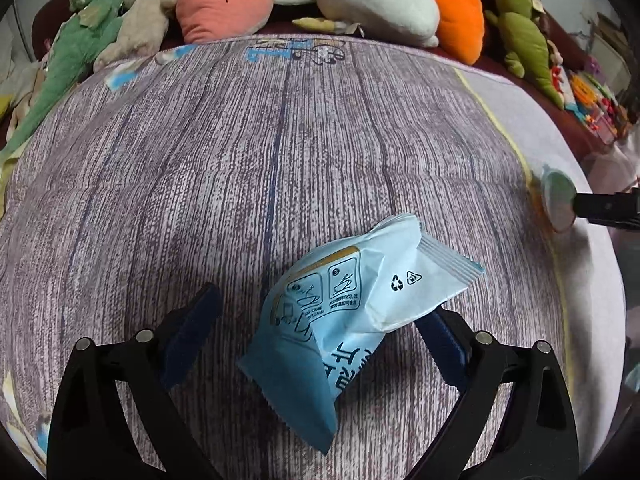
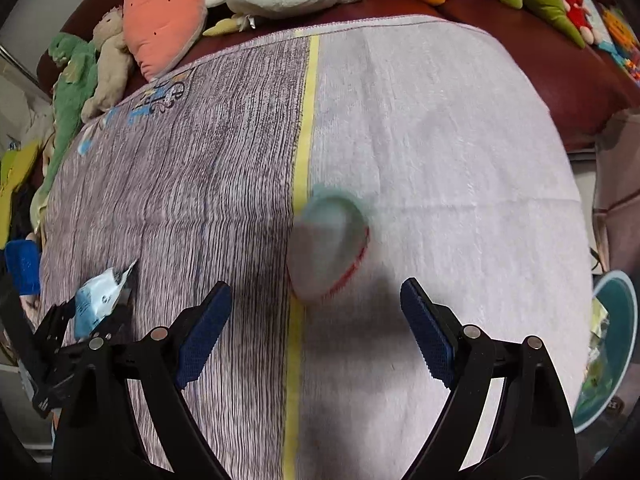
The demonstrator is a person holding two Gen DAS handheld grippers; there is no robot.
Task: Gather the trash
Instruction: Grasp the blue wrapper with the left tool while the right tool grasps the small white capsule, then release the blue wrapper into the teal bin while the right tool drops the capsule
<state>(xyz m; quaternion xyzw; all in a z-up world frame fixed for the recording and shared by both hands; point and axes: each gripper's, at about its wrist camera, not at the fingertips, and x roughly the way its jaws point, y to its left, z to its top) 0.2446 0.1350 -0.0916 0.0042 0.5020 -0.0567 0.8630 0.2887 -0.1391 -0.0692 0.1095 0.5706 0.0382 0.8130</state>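
I hold both tools steeply nose-down over the cloth-covered surface (image 1: 200, 168). My left hand-held gripper (image 1: 320, 328) is spread wide, its blue pads on either side of a crumpled light-blue wrapper (image 1: 340, 320) that lies on the wood-grain print of the cloth. The right pad sits just beside the wrapper's folded edge and I cannot tell whether it touches; the left pad is clear of it, so nothing is pinched.

My right hand-held gripper (image 2: 316, 320) is also released, jaws standing well apart above the cloth where the yellow stripe (image 2: 304, 140) divides the wood-grain print from the plain pale part. Just ahead of its fingertips lies a small rounded piece of trash (image 2: 328, 244), pale with a teal rim and a red edge, blurred, straddling the stripe. Neither pad touches it.

Along the far edge of the surface sits a row of plush toys (image 1: 376, 0).
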